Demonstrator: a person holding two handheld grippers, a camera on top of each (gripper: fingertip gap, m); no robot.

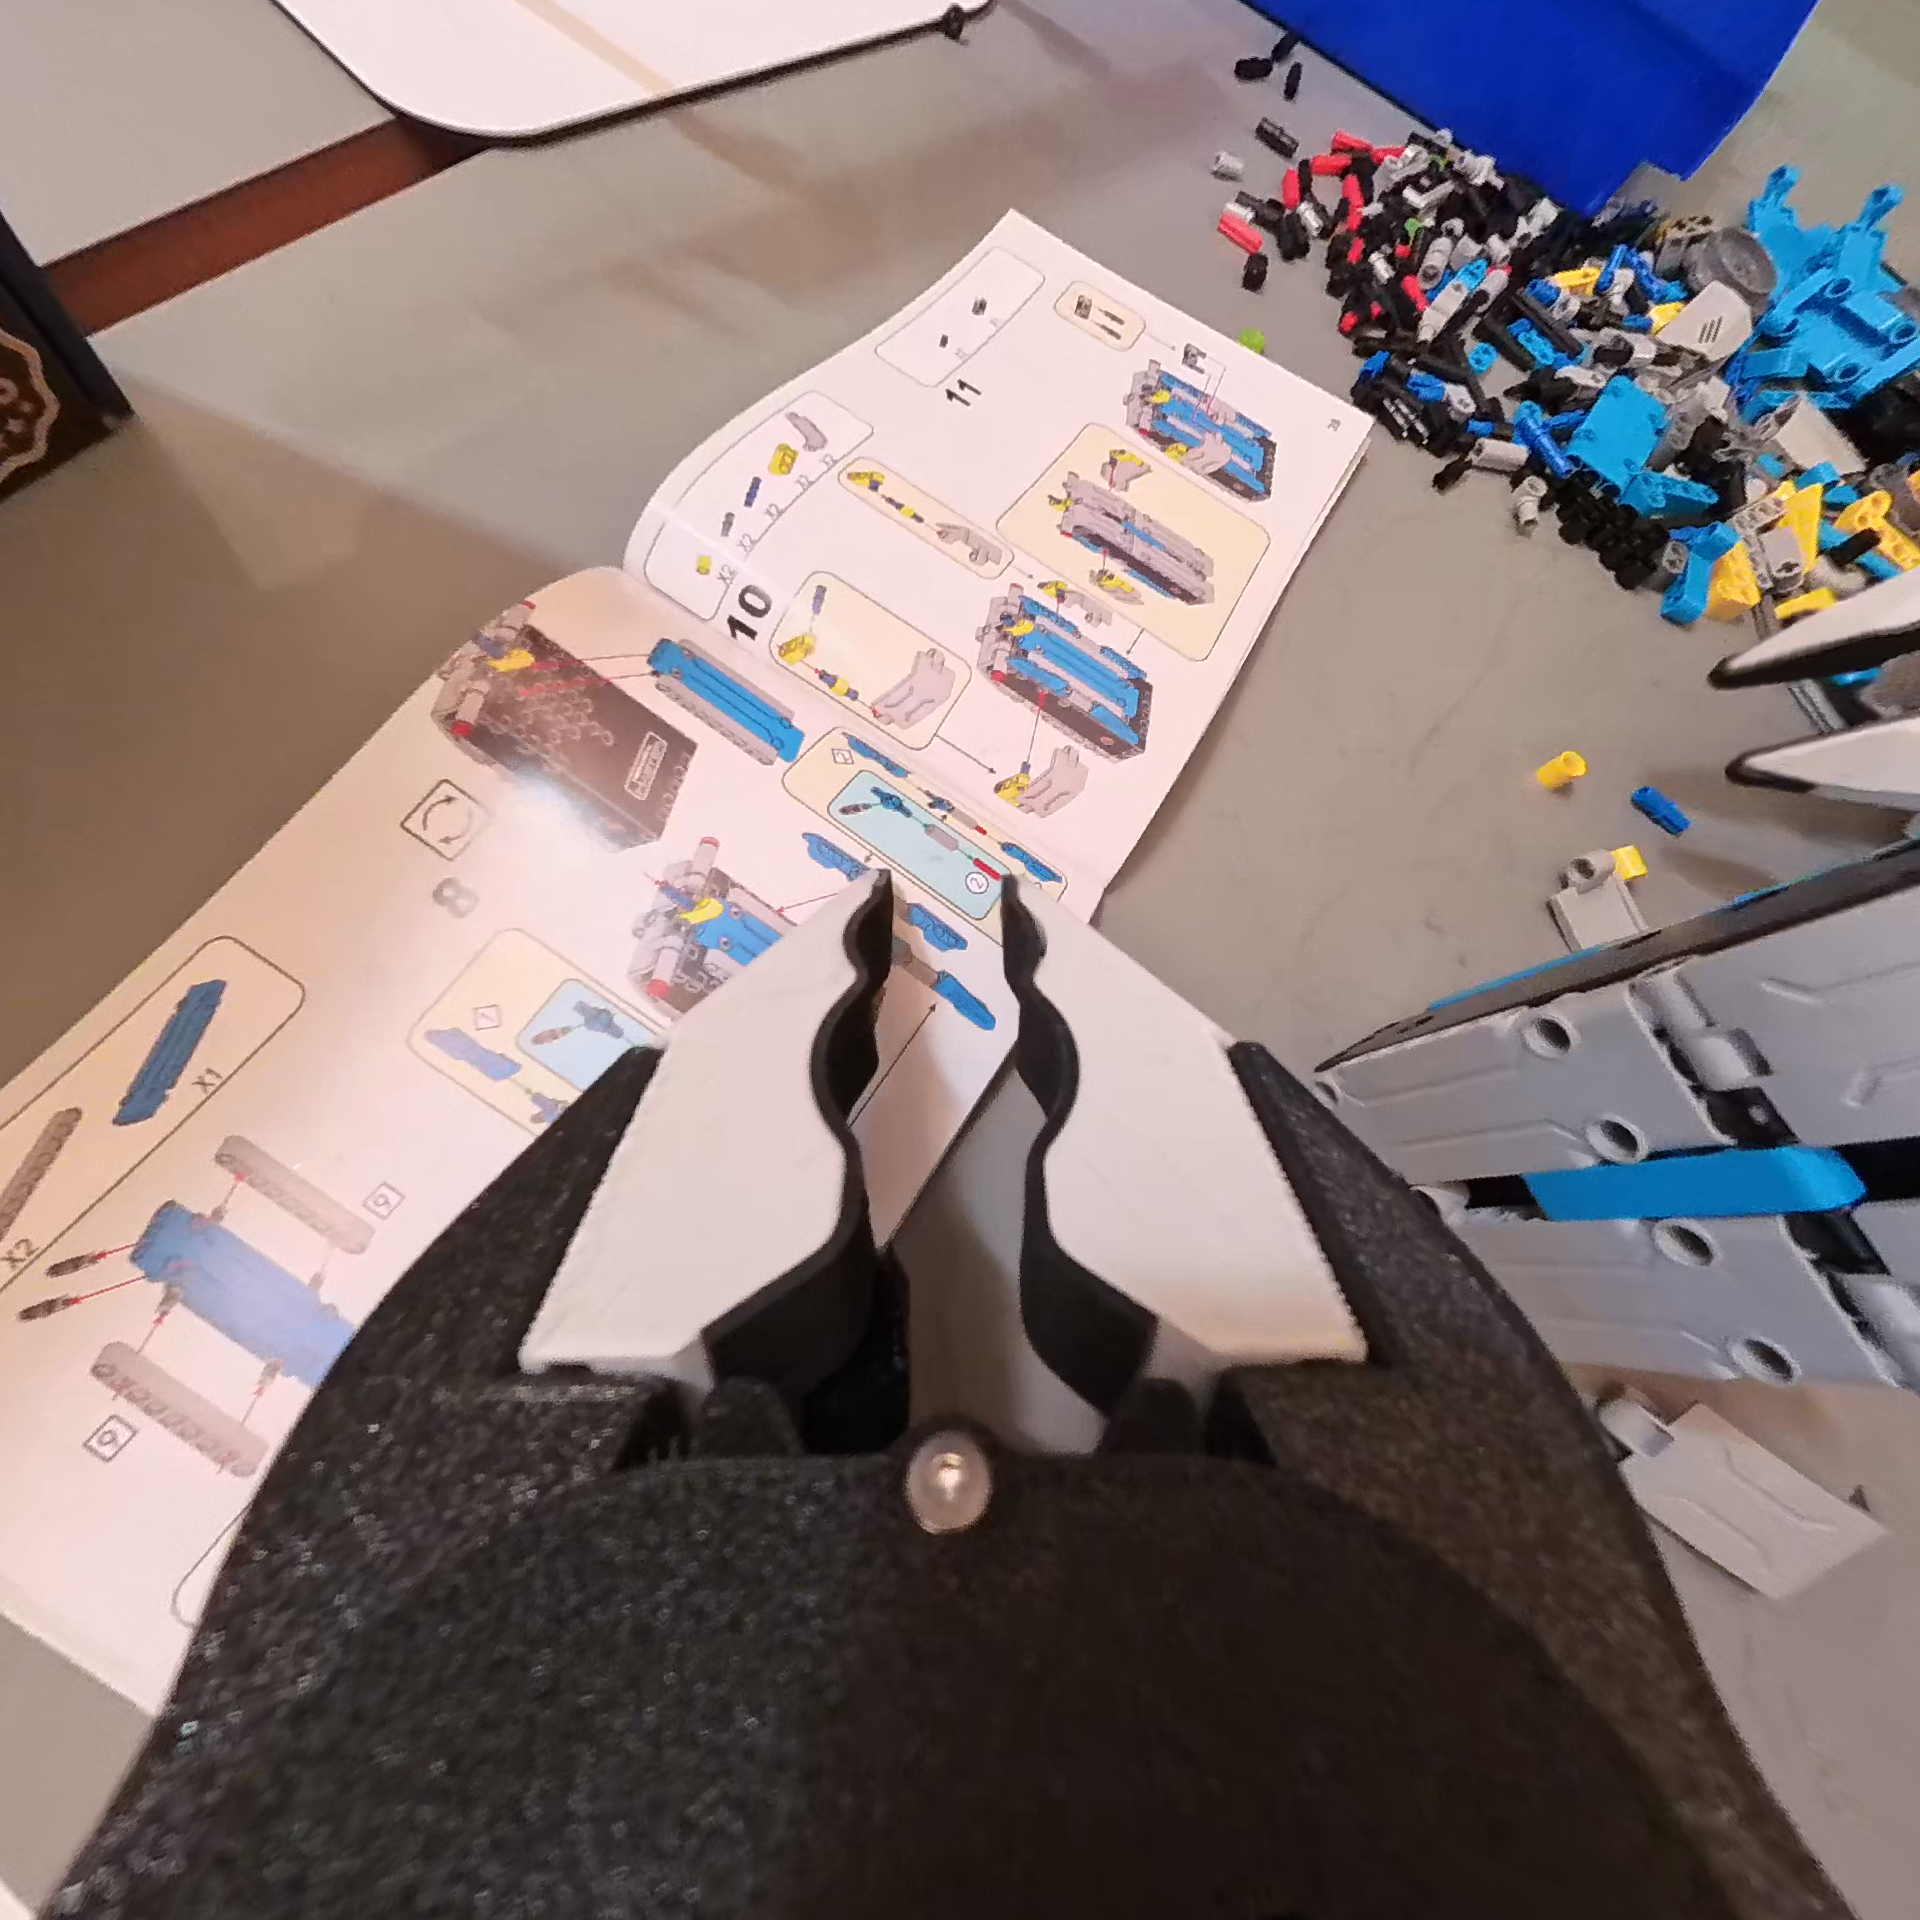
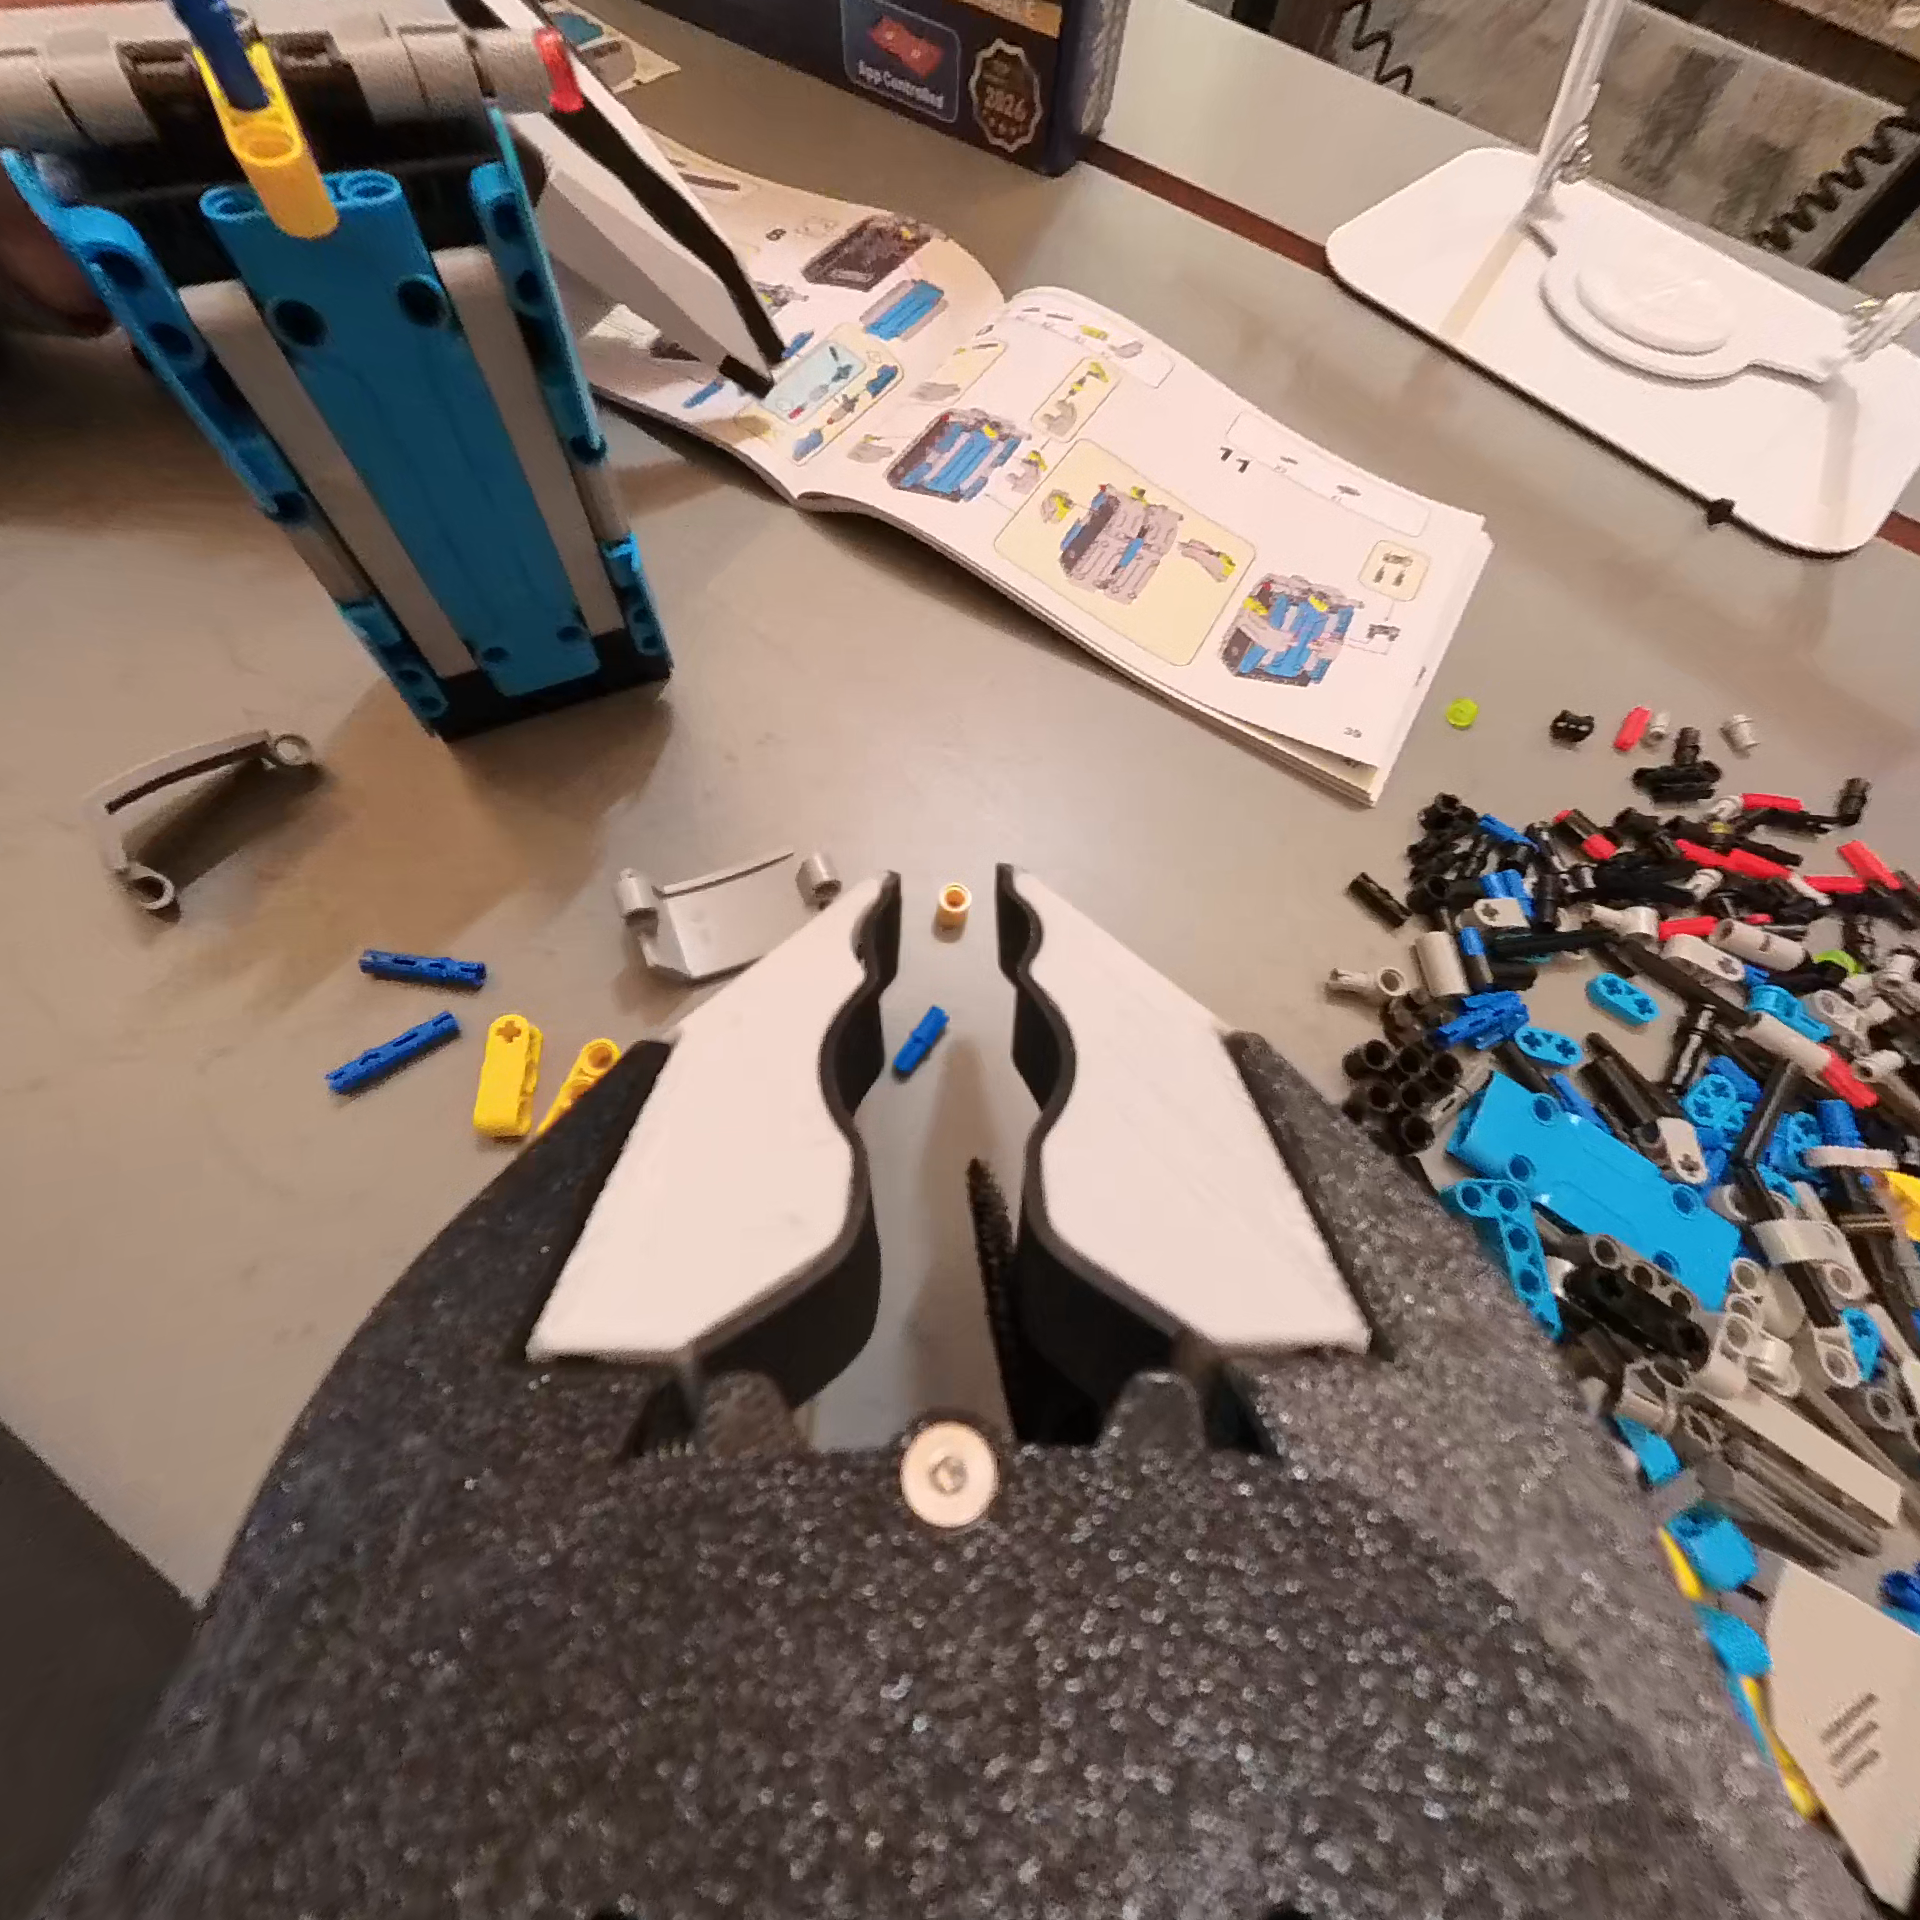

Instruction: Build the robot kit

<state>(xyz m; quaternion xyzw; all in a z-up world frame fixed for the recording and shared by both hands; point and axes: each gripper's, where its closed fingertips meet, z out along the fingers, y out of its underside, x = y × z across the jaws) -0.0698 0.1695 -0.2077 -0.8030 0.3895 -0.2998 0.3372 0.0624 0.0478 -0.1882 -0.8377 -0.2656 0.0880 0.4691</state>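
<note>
My left gripper [image 1: 943,883] is open and empty, with its tips low over an open instruction booklet [image 1: 1039,540]. One of its fingers [image 2: 665,260] shows in the right wrist view, reaching down to the booklet [image 2: 1091,520]. My right gripper [image 2: 945,881] is open and empty just above the table. A small tan bush [image 2: 953,906] lies between its tips and a blue pin [image 2: 920,1039] lies farther back between the fingers. A part-built grey, blue and black model [image 2: 416,416] stands on end at the left, topped by a yellow connector [image 2: 272,156]; it also shows in the left wrist view [image 1: 1662,1143].
A big pile of loose parts [image 2: 1662,1039] lies to the right, also seen in the left wrist view [image 1: 1558,343]. Two grey curved panels [image 2: 707,914] [image 2: 197,800], yellow connectors [image 2: 507,1070] and blue axles [image 2: 421,968] lie near my right gripper. A white stand base [image 2: 1662,312], a dark box [image 2: 935,73] and a blue bin [image 1: 1558,73] stand at the back. My hands' fingertips stand some 20 cm from each other. The right tips stand about 12 cm off the yellow connector [image 2: 272,156].
</note>
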